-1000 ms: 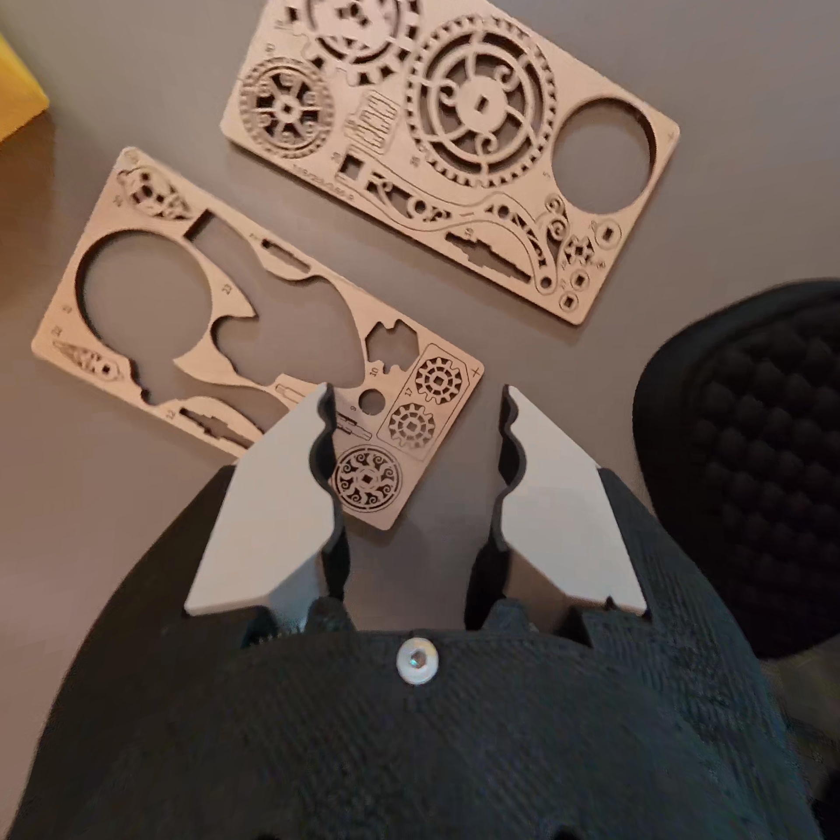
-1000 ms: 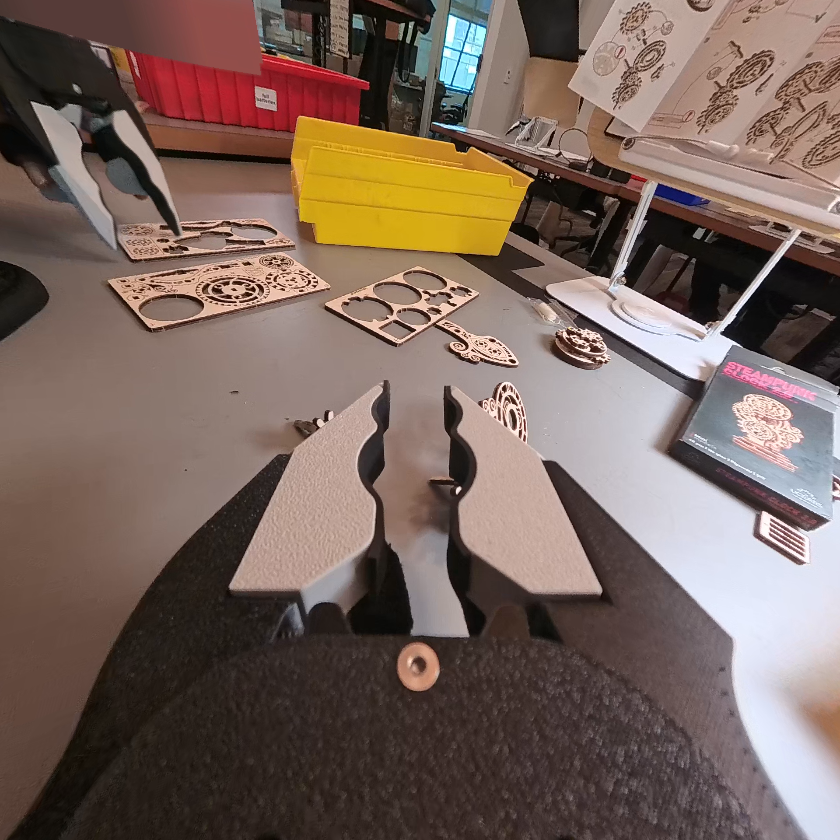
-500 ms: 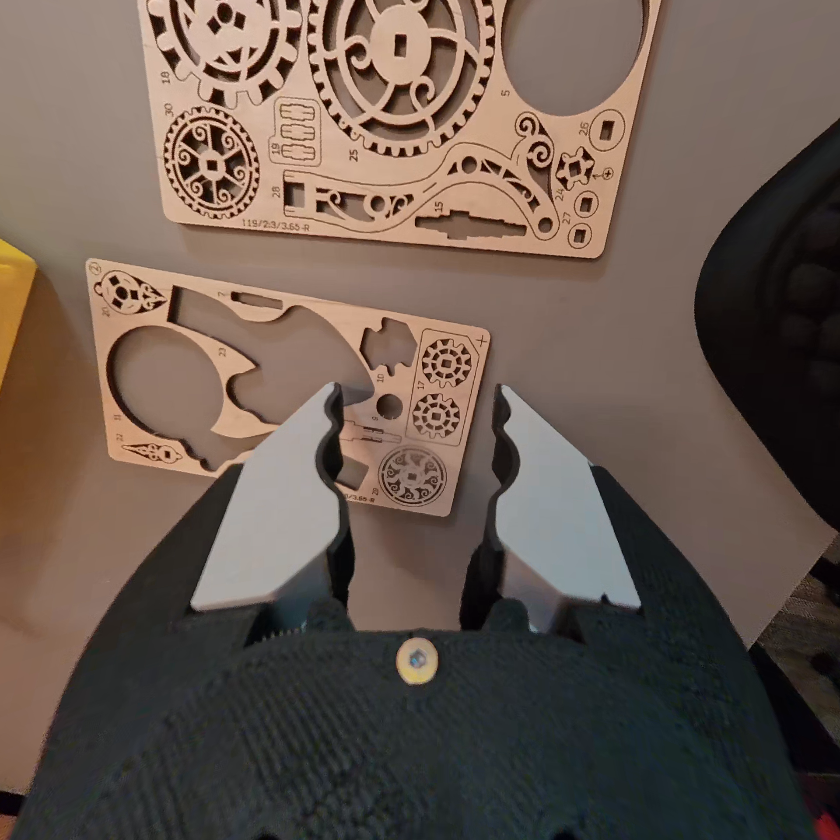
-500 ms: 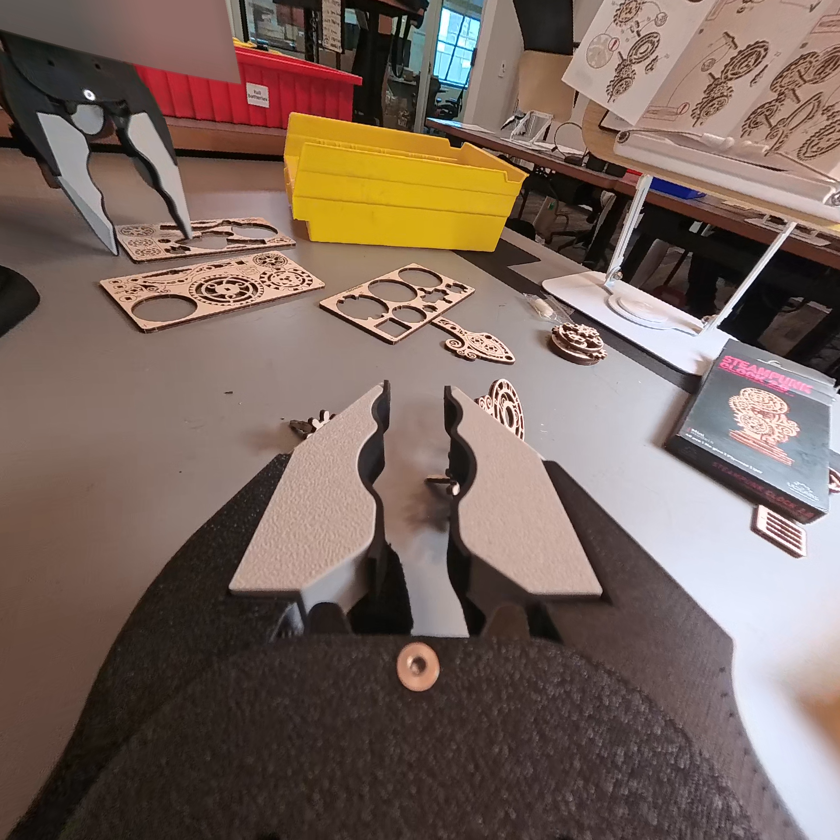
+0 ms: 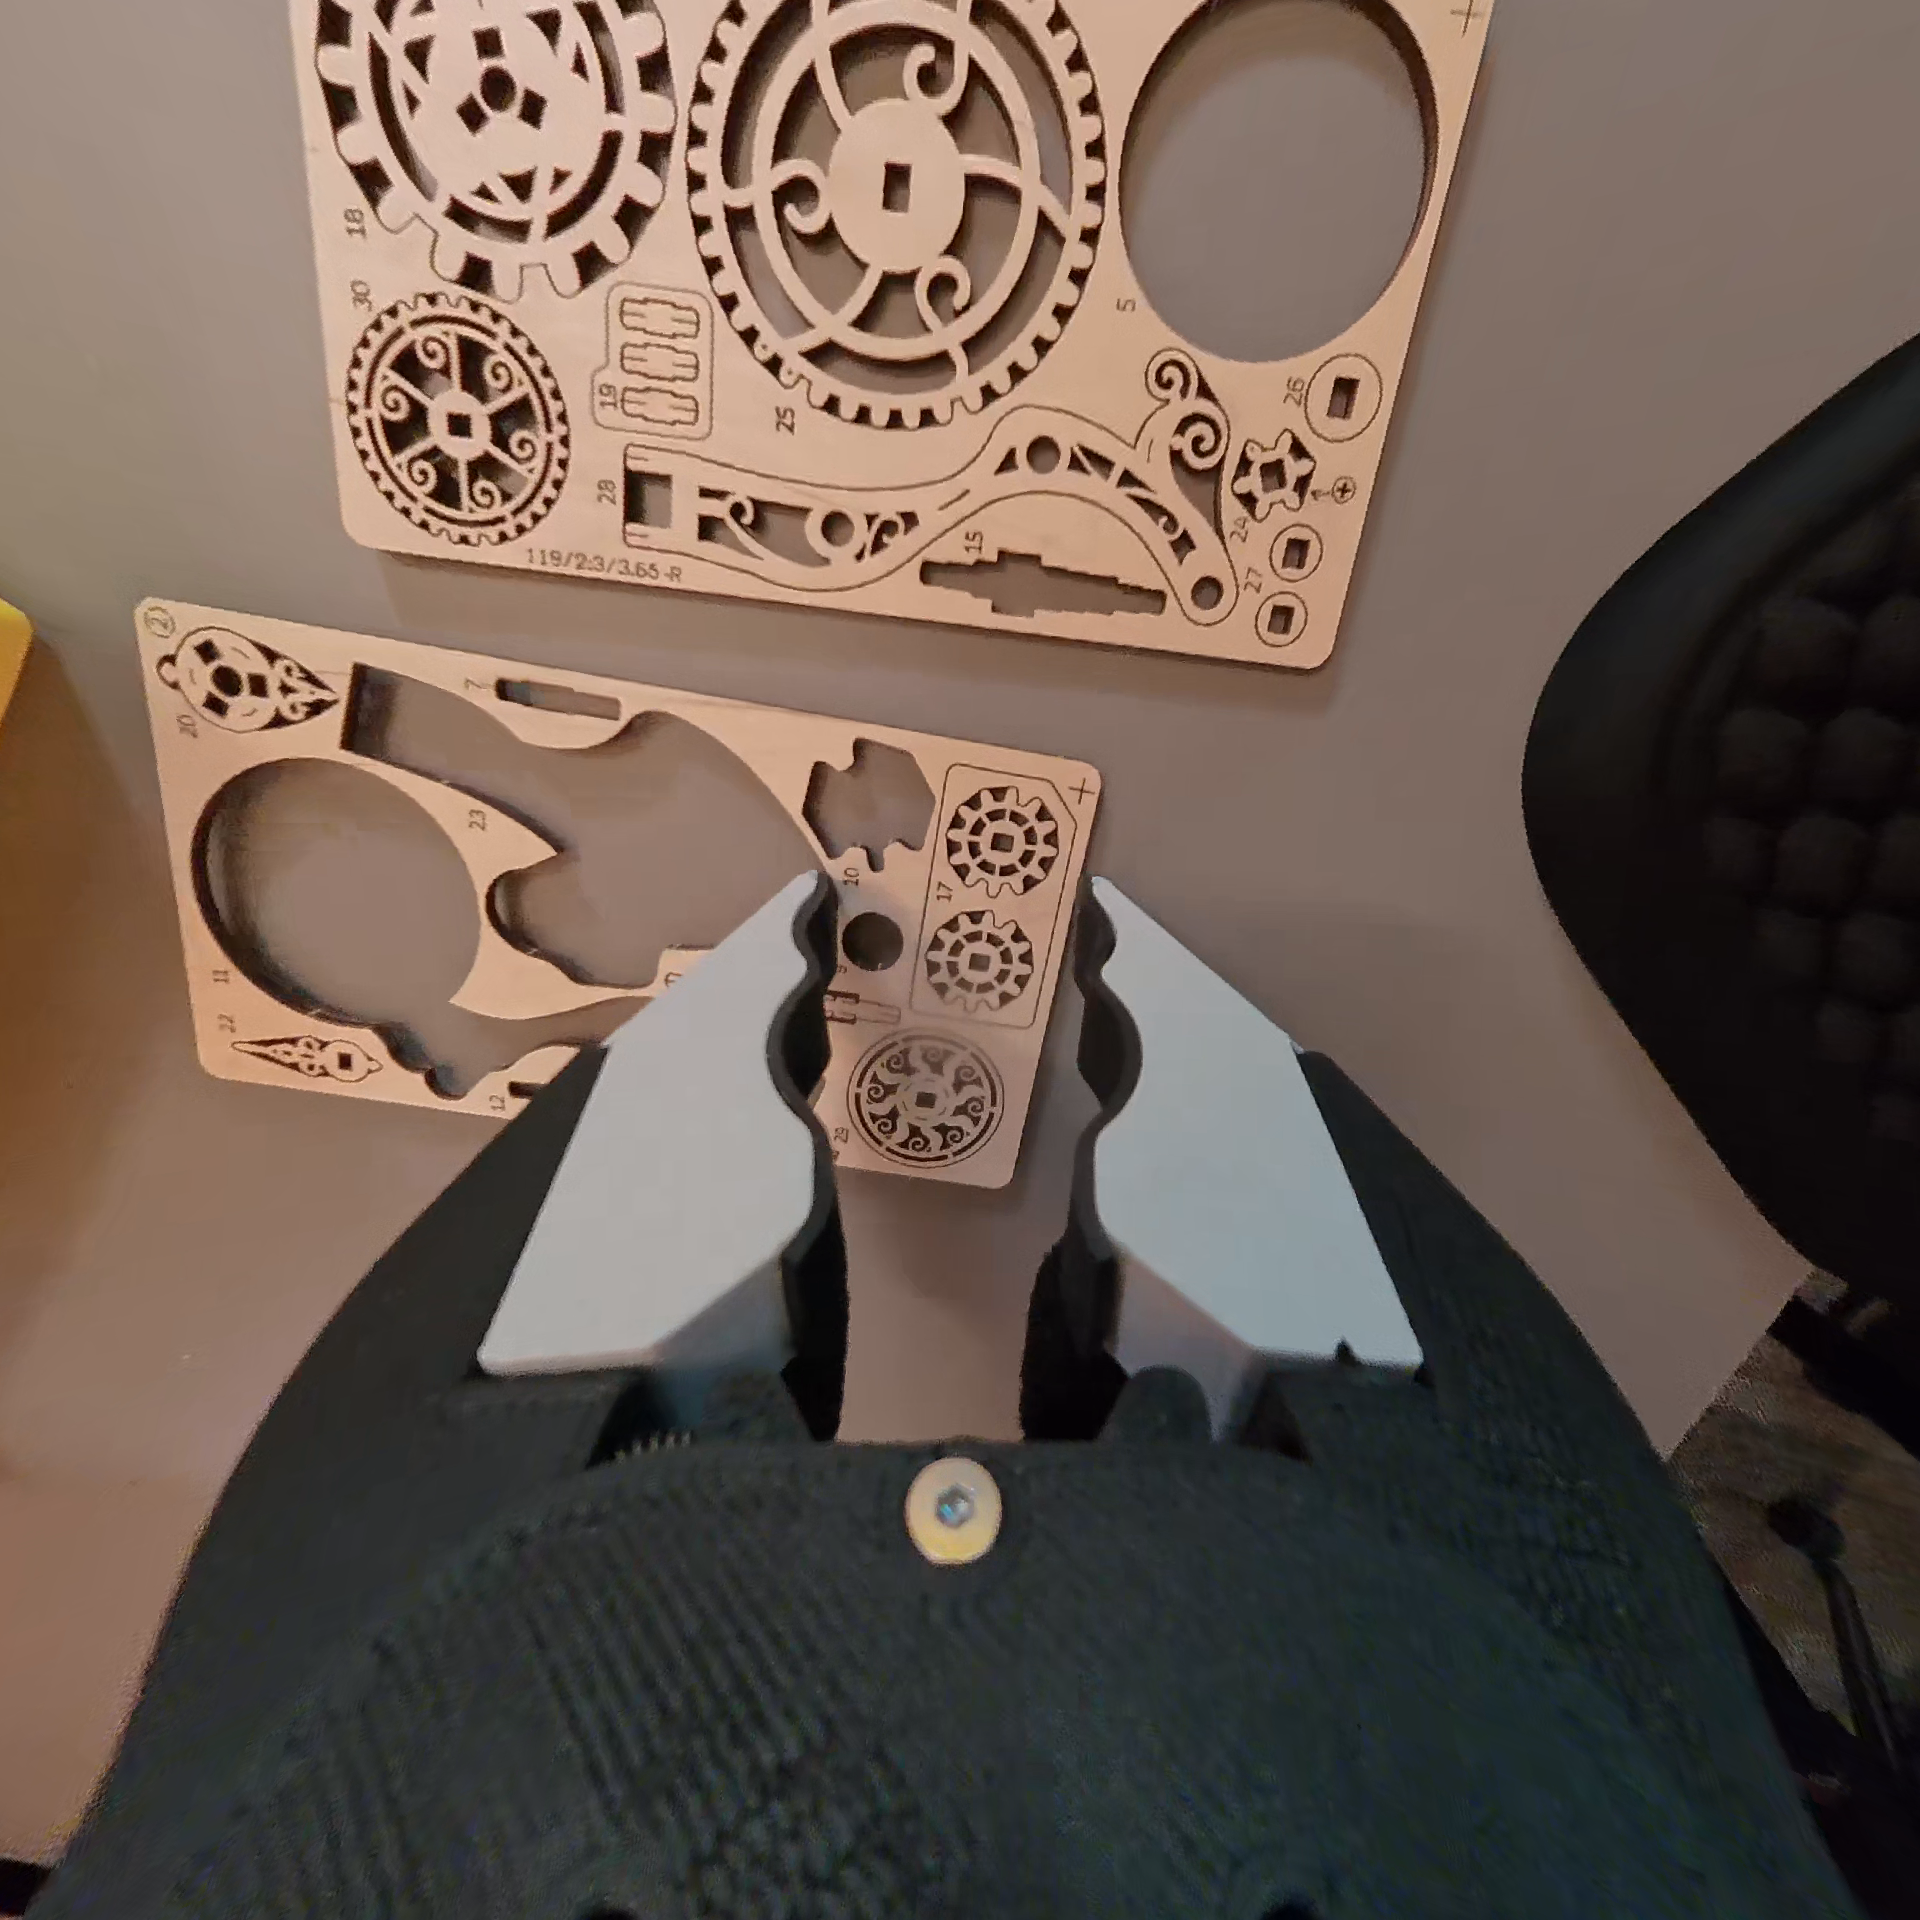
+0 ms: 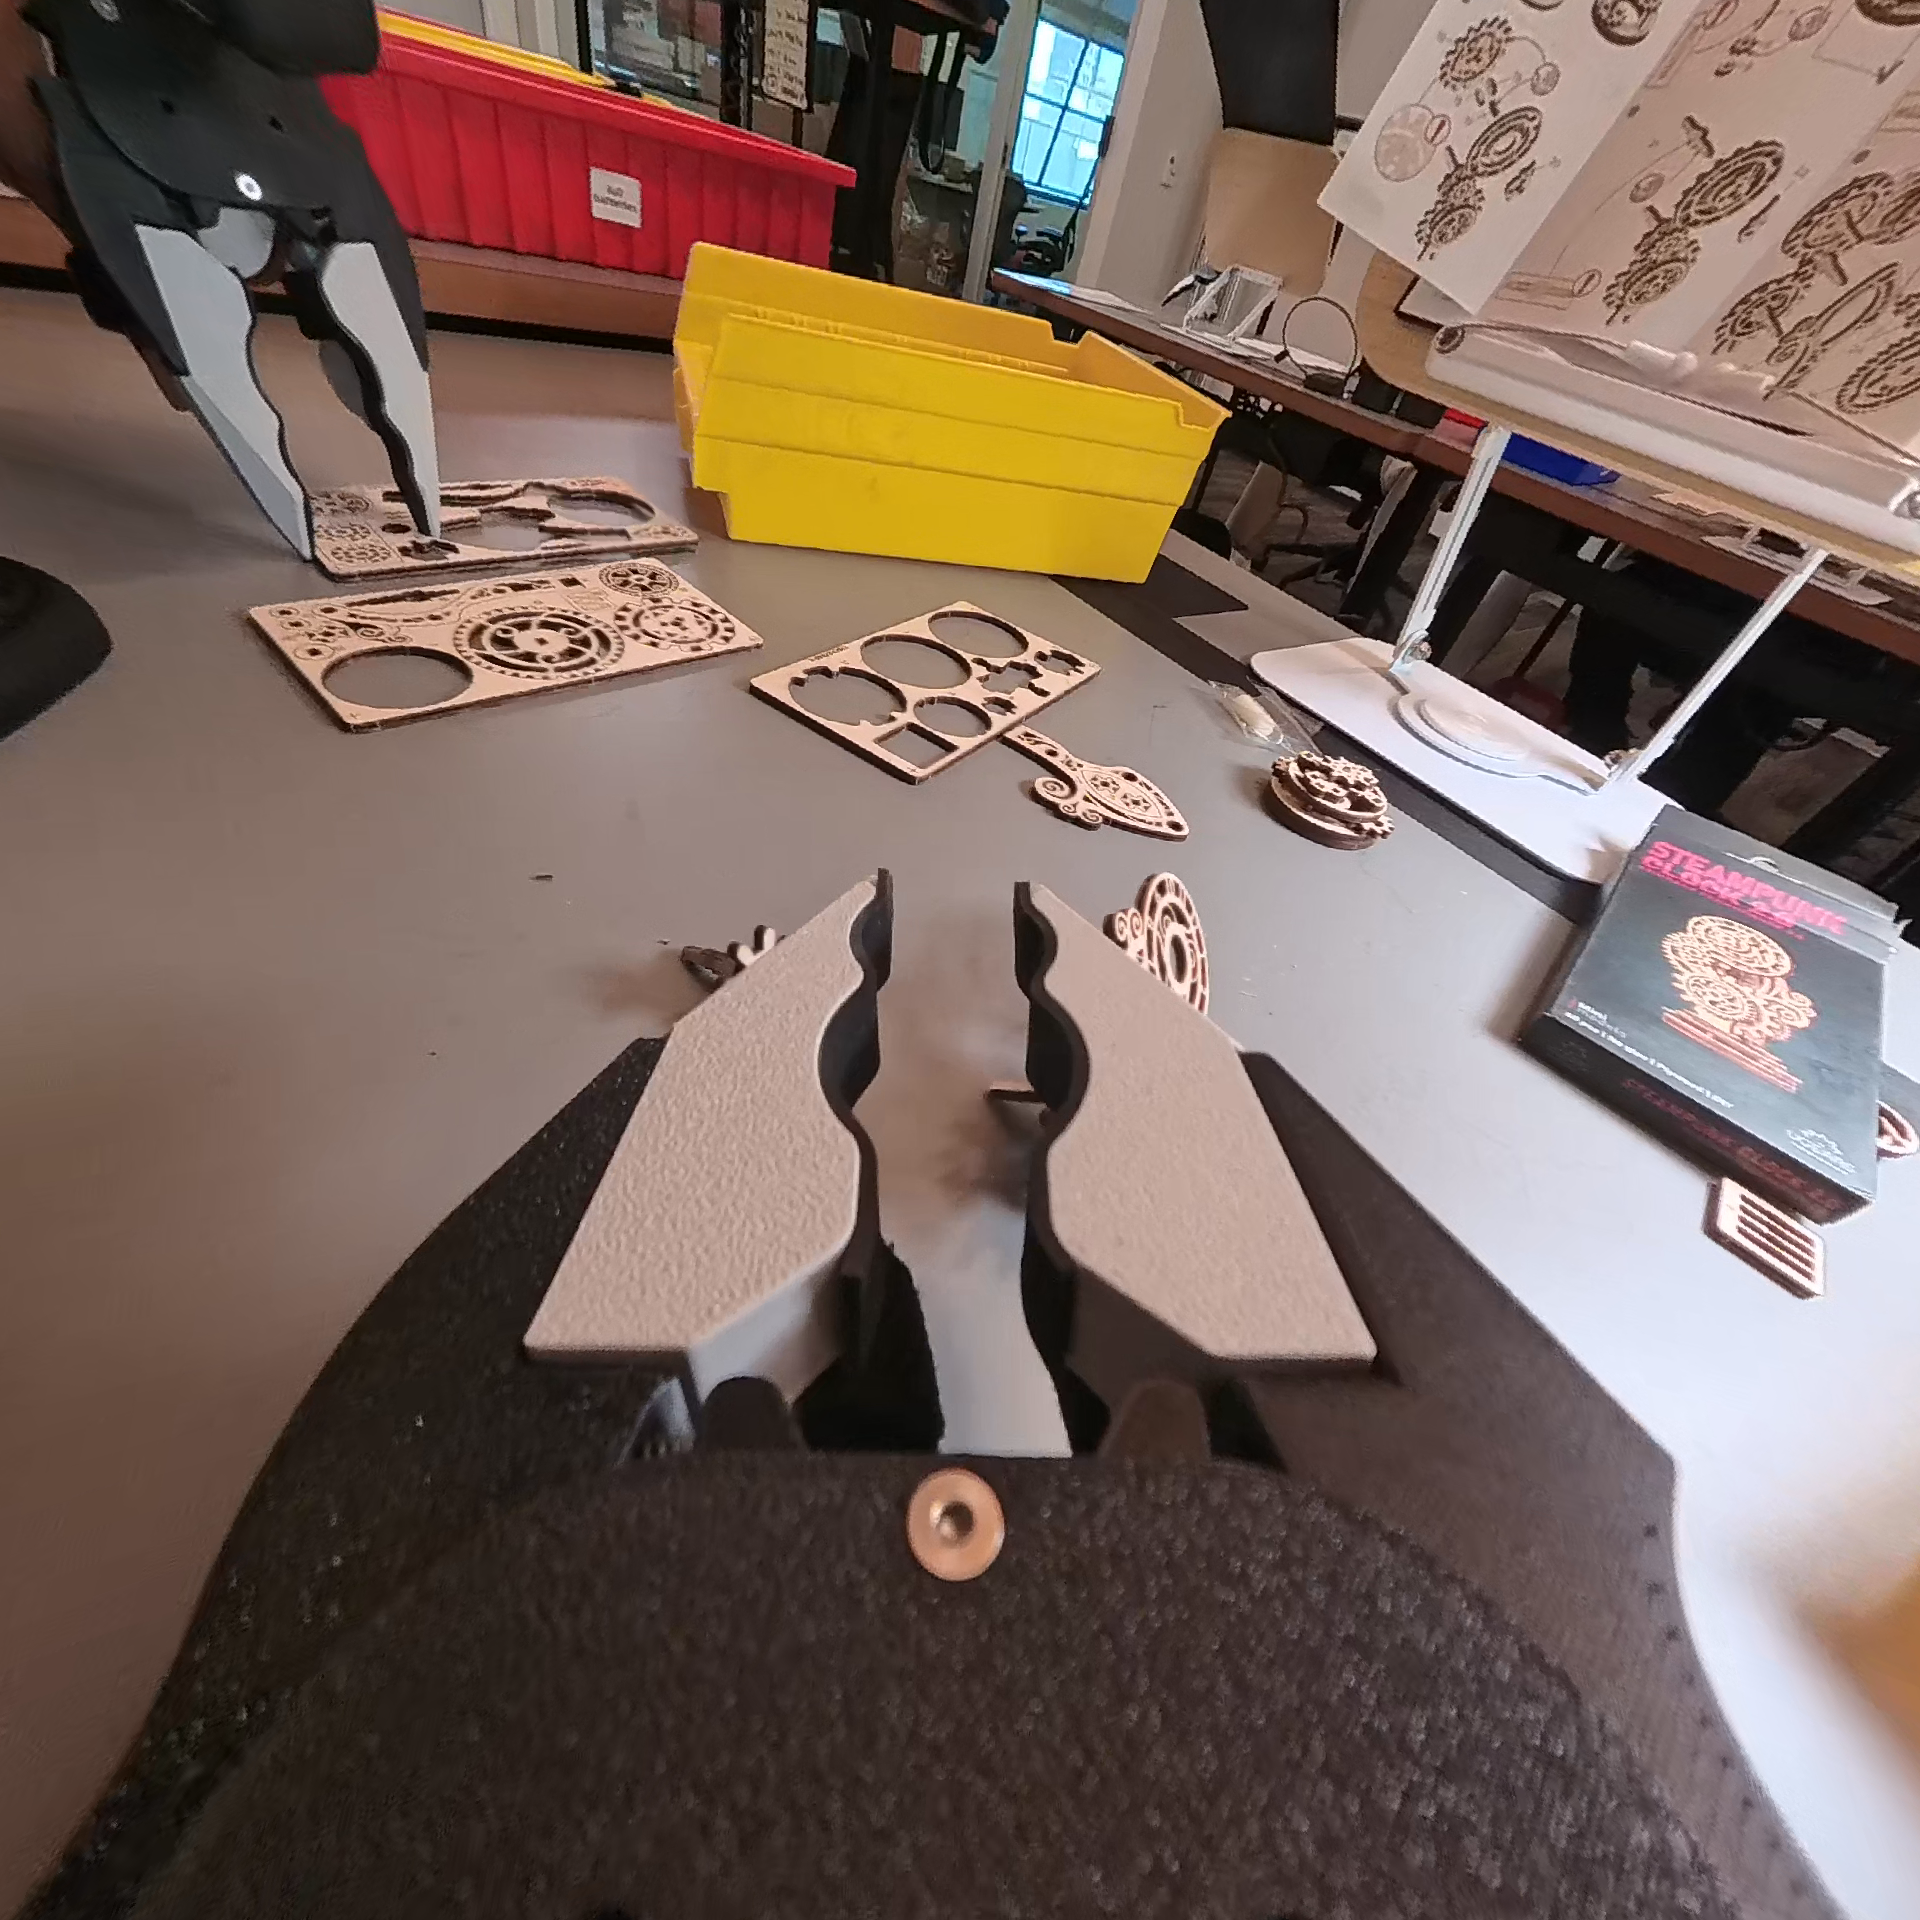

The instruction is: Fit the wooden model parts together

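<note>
Grey counter (image 6: 312, 935), workshop behind: my left tool has come down onto the nearest parts sheet.

Over the last second I have swung my left tool (image 5: 956, 935) square to the half-emptied wooden sheet (image 5: 343, 1049) and lowered it; it hangs released, jaws spread over the sheet's right-hand end, where two small cogs (image 5: 987, 894) and a scrolled disc (image 5: 925, 1101) are uncut. From the right wrist view one fingertip (image 6: 416, 509) looks to touch the sheet near the counter's far left edge. My right tool (image 6: 951, 904) rests low at the near edge, jaws parted, grasping nothing, loose wooden pieces (image 6: 1169, 935) just beside it. I judge a part is about to be pressed out; fitting has not begun.
</note>
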The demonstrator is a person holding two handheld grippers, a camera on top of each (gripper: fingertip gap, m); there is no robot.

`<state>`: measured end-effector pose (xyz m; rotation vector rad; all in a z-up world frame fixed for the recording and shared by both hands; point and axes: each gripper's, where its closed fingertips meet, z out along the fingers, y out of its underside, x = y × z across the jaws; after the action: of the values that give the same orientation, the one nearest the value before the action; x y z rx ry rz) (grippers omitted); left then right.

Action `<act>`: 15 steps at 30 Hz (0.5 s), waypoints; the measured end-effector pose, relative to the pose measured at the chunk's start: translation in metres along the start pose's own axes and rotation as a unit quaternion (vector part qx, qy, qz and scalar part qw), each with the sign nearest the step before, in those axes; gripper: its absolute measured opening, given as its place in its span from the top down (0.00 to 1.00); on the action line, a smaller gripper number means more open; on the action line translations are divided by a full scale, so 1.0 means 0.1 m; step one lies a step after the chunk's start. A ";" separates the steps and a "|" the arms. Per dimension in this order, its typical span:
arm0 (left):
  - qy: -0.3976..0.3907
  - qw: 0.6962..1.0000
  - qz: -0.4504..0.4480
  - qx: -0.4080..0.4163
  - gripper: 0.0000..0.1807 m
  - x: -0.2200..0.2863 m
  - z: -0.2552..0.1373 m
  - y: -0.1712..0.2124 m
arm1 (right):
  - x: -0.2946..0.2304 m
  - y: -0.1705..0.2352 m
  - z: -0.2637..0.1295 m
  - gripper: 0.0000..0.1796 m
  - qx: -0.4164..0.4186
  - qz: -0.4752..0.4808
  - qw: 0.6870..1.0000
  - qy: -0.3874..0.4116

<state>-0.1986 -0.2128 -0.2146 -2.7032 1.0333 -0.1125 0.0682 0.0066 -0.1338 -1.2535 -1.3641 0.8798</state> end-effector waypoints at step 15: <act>-0.094 0.983 -0.026 0.152 0.75 0.16 -0.49 -0.46 | -0.06 -0.15 0.05 0.87 0.011 0.022 1.000 -0.010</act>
<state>-0.1646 -0.1997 -0.1561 -2.4107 0.8163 -0.0203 0.0599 -0.0012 -0.1211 -1.2645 -1.3425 0.9375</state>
